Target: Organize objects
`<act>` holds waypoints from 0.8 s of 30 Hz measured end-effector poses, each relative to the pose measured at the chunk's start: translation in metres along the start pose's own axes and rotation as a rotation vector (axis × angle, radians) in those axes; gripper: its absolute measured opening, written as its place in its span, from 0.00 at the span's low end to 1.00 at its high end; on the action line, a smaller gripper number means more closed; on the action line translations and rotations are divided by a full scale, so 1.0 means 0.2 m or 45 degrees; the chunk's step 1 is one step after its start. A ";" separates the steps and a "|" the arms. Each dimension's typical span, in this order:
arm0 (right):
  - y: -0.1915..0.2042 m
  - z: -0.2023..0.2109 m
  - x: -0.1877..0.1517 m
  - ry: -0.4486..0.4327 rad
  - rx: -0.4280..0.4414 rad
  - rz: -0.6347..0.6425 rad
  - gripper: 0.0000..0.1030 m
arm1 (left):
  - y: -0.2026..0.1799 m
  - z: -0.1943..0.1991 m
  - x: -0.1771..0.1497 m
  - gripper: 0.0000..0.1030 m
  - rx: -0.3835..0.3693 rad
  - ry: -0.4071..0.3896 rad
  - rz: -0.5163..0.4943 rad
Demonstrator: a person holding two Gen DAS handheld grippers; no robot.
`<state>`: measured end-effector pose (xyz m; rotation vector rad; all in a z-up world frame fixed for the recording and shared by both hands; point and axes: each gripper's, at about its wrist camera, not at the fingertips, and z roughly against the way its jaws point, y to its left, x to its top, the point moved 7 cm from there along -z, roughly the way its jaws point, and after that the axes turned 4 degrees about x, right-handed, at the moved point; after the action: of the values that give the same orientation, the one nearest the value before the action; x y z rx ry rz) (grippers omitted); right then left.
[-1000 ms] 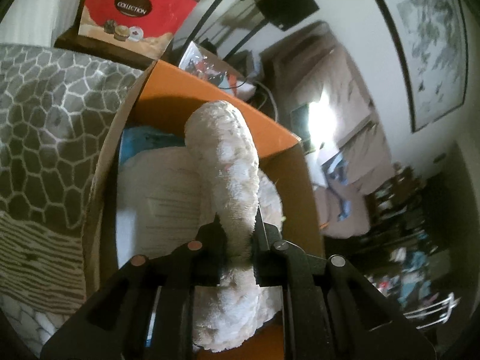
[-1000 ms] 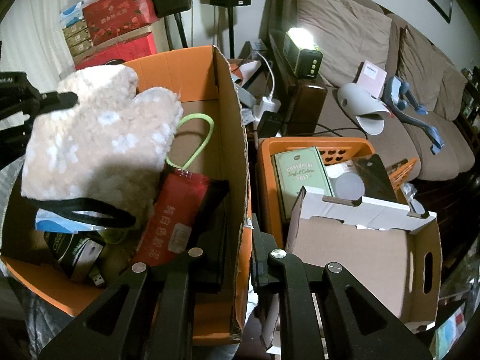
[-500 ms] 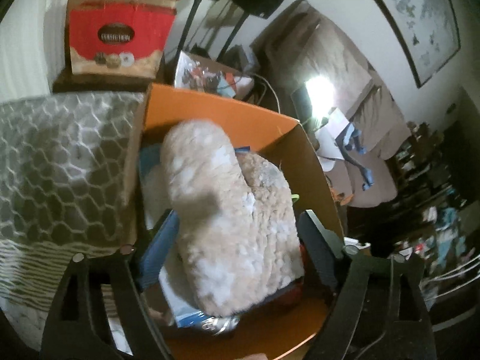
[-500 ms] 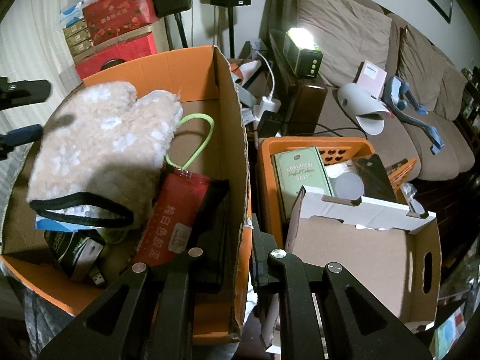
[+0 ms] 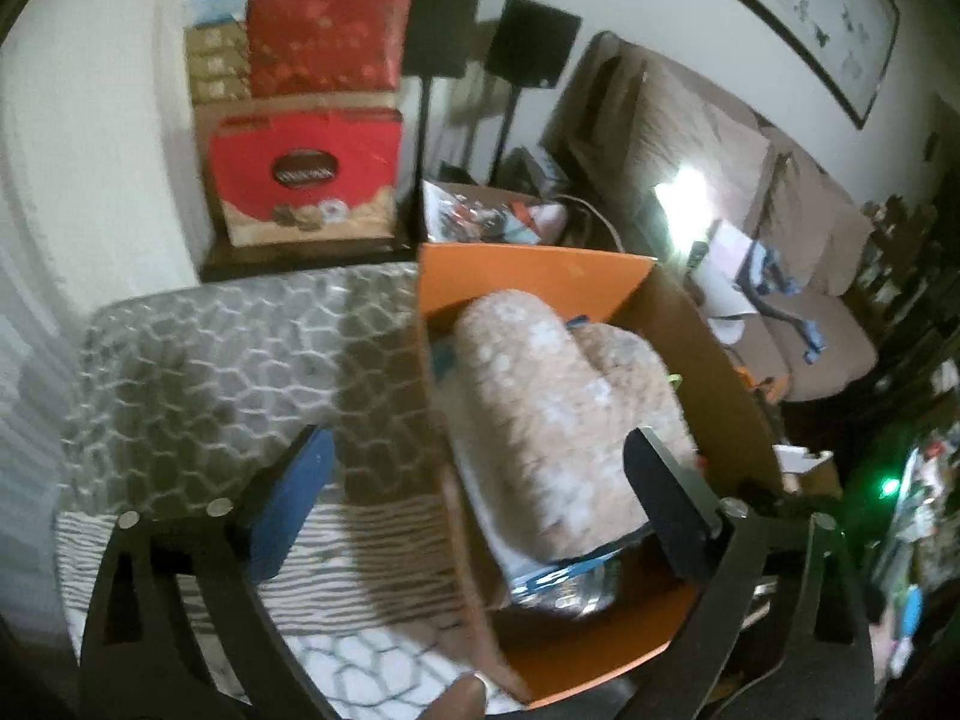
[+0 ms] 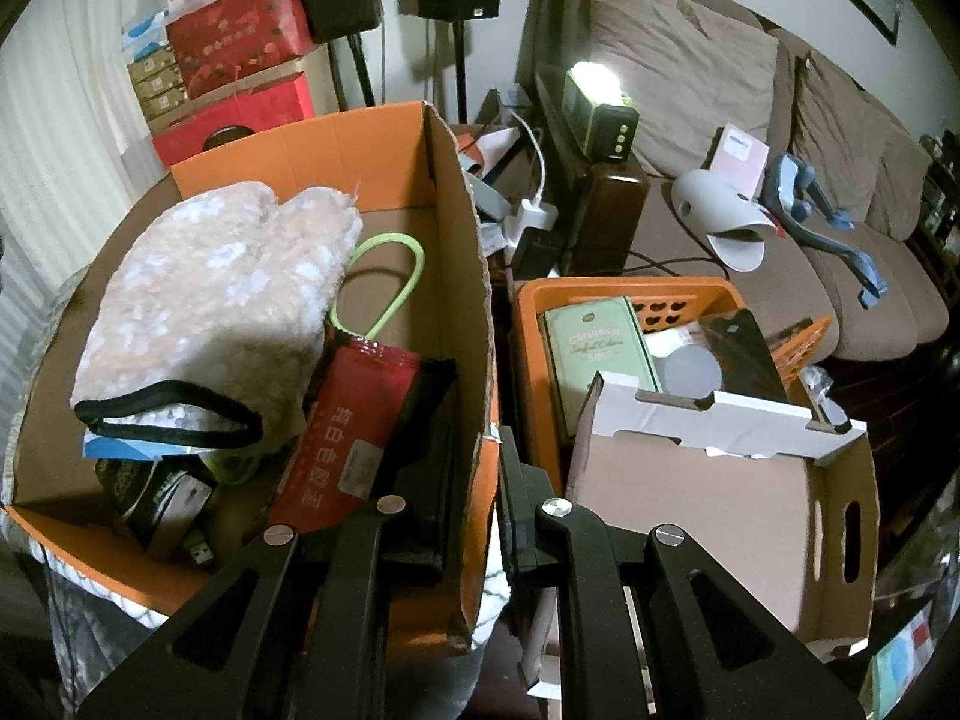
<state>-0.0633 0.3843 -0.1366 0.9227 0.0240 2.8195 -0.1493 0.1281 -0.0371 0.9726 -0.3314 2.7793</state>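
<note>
A fluffy beige mitten [image 5: 558, 414] lies on top of the things inside the orange cardboard box [image 5: 534, 276]; it also shows in the right wrist view [image 6: 216, 300], with its black cuff toward the camera. My left gripper [image 5: 480, 480] is open and empty, held above the box's left wall, apart from the mitten. My right gripper [image 6: 483, 480] is shut on the right wall of the orange box [image 6: 462, 276]. A red pouch [image 6: 348, 438] with a green loop lies beside the mitten.
A grey patterned cushion [image 5: 240, 372] sits left of the box. An orange crate [image 6: 624, 294] with a green book and a white-edged cardboard tray [image 6: 720, 468] stand to the right. A brown sofa [image 6: 750, 120] and stacked red boxes [image 5: 312, 120] are behind.
My left gripper opened and let the mitten go; it dropped flat into the box. The gripper then drew back and up. The right gripper has not moved.
</note>
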 end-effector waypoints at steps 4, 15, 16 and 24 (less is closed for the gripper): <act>-0.01 0.05 0.00 -0.020 -0.011 -0.007 0.29 | 0.09 0.07 -0.04 1.00 0.086 -0.056 0.000; 0.09 0.37 0.06 -0.206 -0.033 0.044 0.63 | 0.24 0.27 -0.16 1.00 0.149 -0.136 0.048; 0.12 0.40 0.07 -0.226 -0.022 0.052 0.66 | 0.25 0.29 -0.17 1.00 0.149 -0.144 0.055; 0.37 0.54 0.09 -0.312 0.100 0.109 0.83 | 0.30 0.34 -0.28 1.00 0.224 -0.142 0.062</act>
<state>-0.0270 0.3113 -0.0340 1.3104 0.0650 2.7774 -0.0803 0.0470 -0.0294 1.1779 -0.1286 2.8421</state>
